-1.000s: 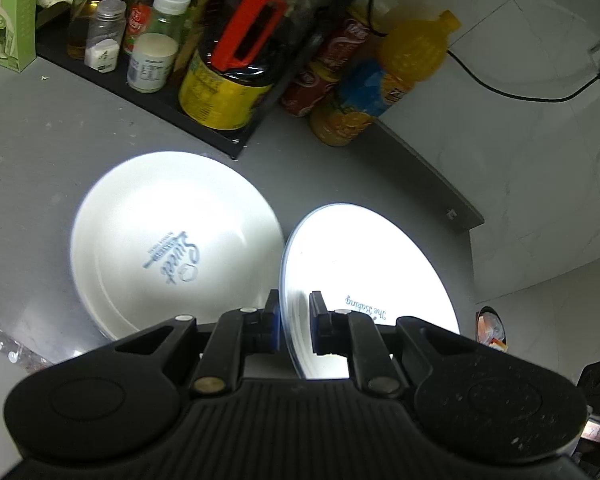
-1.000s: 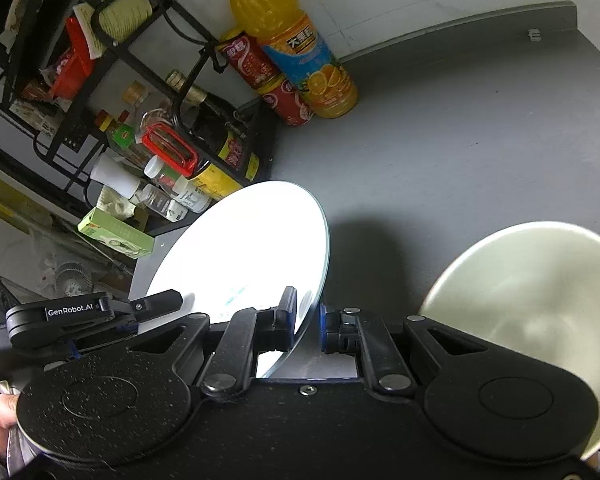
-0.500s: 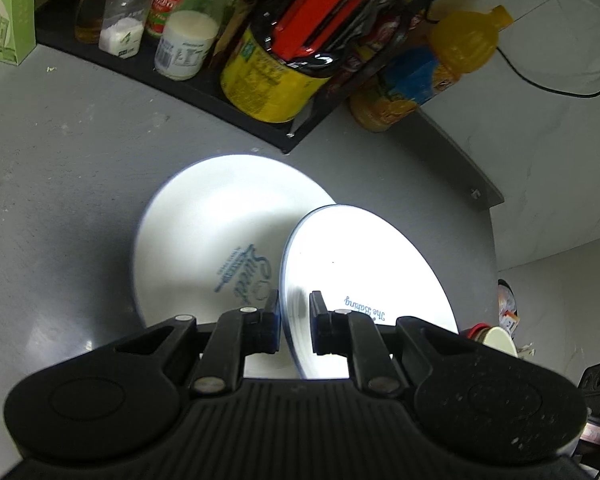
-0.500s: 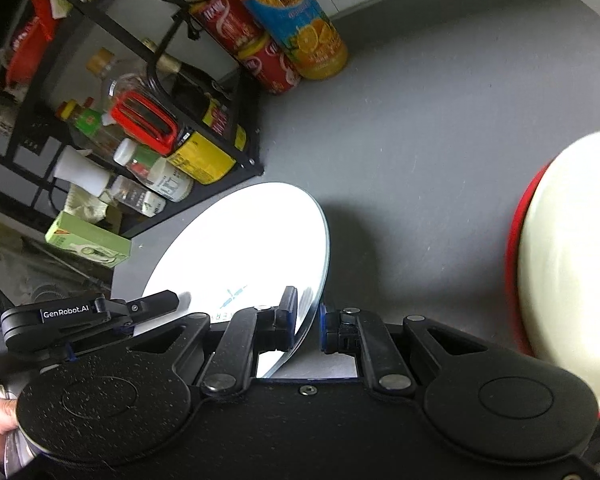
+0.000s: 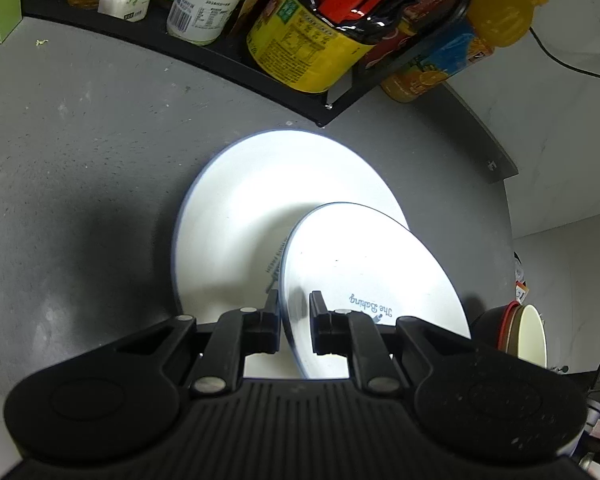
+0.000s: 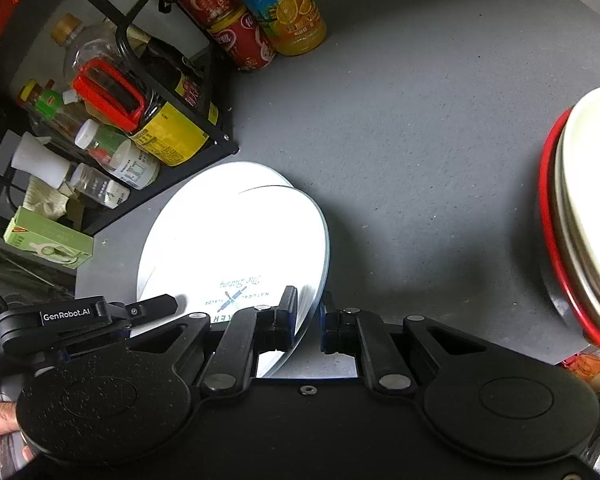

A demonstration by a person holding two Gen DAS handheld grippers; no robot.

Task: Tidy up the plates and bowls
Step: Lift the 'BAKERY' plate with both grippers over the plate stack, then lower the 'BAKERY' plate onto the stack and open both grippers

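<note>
A small white plate [image 5: 372, 272] printed "The Baking" hangs tilted, held at opposite rims by both grippers. My left gripper [image 5: 294, 312] is shut on its near rim. In the right wrist view my right gripper [image 6: 308, 316] is shut on the small plate [image 6: 240, 240] at its right rim, and the left gripper's finger [image 6: 148, 306] reaches in from the left. Under it a larger white plate [image 5: 260, 208] lies flat on the grey counter [image 5: 80, 160]; only its far edge [image 6: 260, 172] shows in the right wrist view. Whether the two plates touch I cannot tell.
A black rack [image 5: 220, 60] of bottles and jars stands just behind the plates. An orange juice bottle [image 6: 284, 12] and red cans [image 6: 236, 40] stand by the wall. A cream bowl nested in a red-rimmed bowl [image 6: 580, 208] sits at the right. A hand [image 6: 0, 428] holds the left gripper.
Both grippers carried the small plate toward the rack and down, so it now overlaps the larger plate. The bowls have drifted to the right edge of the right wrist view.
</note>
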